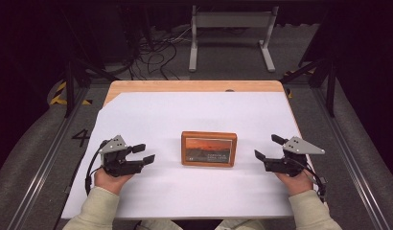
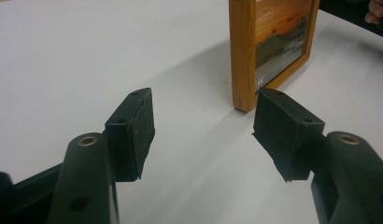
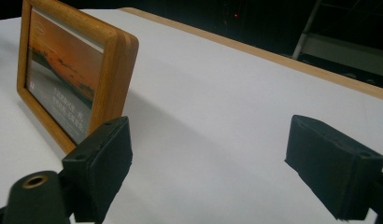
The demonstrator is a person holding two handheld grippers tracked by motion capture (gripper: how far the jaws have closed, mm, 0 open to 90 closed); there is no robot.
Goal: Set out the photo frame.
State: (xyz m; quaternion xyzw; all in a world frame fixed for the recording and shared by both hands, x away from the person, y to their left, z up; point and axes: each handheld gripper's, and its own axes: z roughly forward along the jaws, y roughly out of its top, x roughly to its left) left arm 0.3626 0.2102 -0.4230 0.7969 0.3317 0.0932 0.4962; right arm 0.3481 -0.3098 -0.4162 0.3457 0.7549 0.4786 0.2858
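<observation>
A wooden picture frame point(image 1: 209, 149) with an orange sunset photo stands on the white sheet at the middle of the table. My left gripper point(image 1: 144, 153) rests on the sheet to its left, pointing at it with its jaws open and nothing between them. In the left gripper view the frame's point(image 2: 273, 46) near corner lies just past the left gripper's point(image 2: 203, 121) right pad. My right gripper point(image 1: 267, 147) sits to the frame's right, open wide and holding nothing. In the right gripper view the frame point(image 3: 63, 74) stands behind the left pad of the right gripper point(image 3: 208, 140).
A white sheet point(image 1: 194, 115) covers most of the wooden table point(image 1: 194, 86), whose bare wood shows along the far edge. Beyond it on the floor stand a grey metal stand point(image 1: 230, 33) and loose cables point(image 1: 156, 57). Dark frame posts flank the table.
</observation>
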